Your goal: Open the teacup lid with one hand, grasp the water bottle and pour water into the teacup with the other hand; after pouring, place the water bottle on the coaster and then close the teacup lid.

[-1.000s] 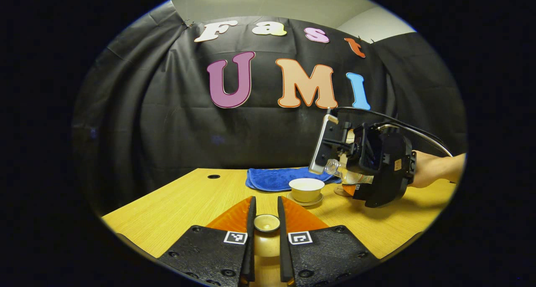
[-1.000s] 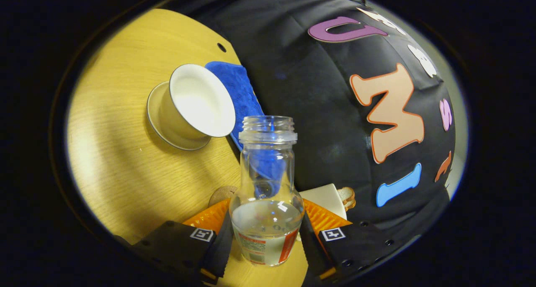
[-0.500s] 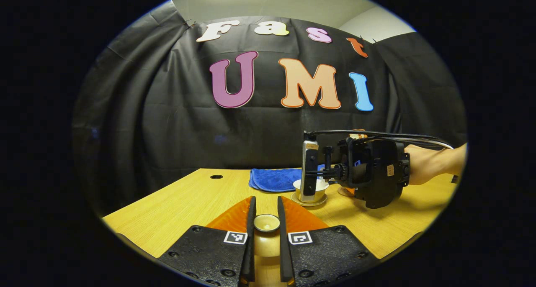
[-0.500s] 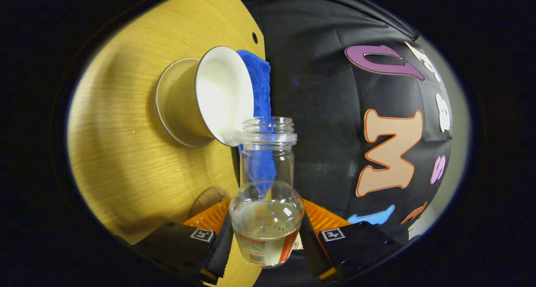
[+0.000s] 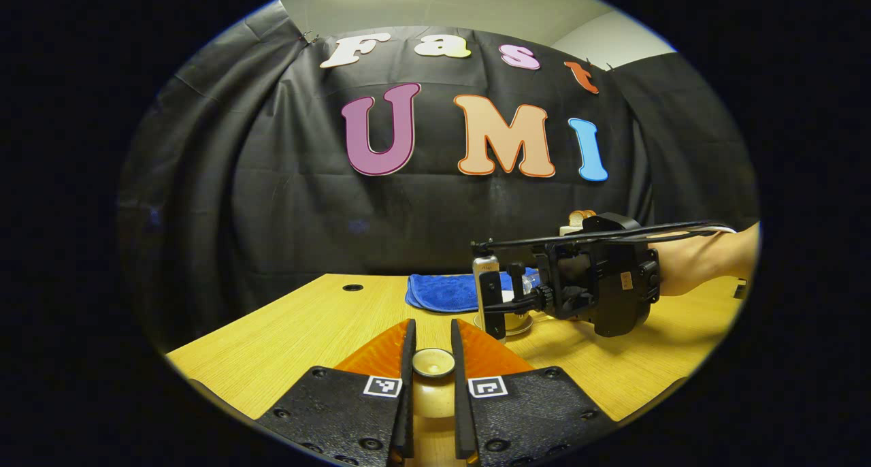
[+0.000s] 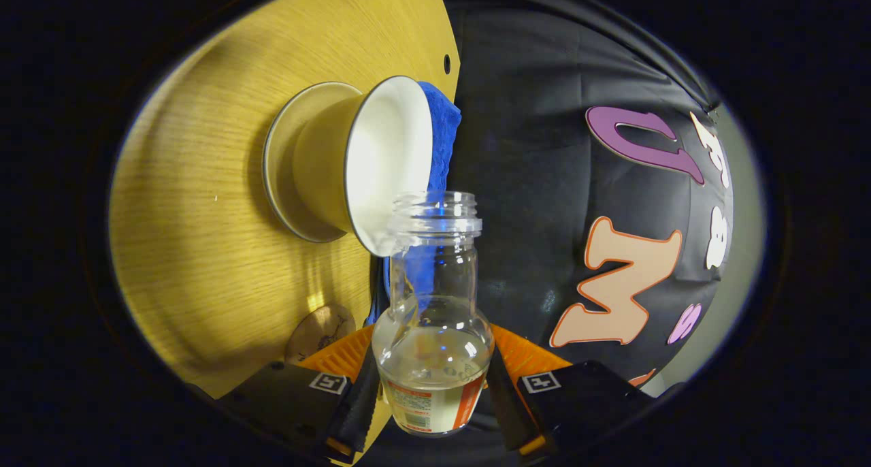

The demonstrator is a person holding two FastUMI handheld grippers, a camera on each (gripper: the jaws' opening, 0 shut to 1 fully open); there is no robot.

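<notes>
My left gripper [image 5: 432,344] is shut on the knob of the tan teacup lid [image 5: 433,363] and holds it low over the table's near side. In the right gripper view, my right gripper [image 6: 433,358] is shut on the clear water bottle [image 6: 433,331]. The bottle is tipped on its side with some water inside. Its open mouth [image 6: 435,207] touches the rim of the white teacup [image 6: 381,160], which stands uncovered on its saucer [image 6: 279,160]. A round brown coaster [image 6: 320,327] lies by my right fingers. In the left gripper view, the right gripper [image 5: 531,293] and the hand holding it cover most of the teacup.
A folded blue cloth [image 5: 442,291] lies behind the teacup near the back wall. The wooden table [image 5: 272,344] has a small round hole [image 5: 352,287] at its back left. A small tan object [image 5: 578,216] shows behind the right gripper.
My right gripper rolled further over and dropped lower, tipping the bottle from slanted to level and bringing its mouth to the teacup's rim. My left gripper kept still with the lid.
</notes>
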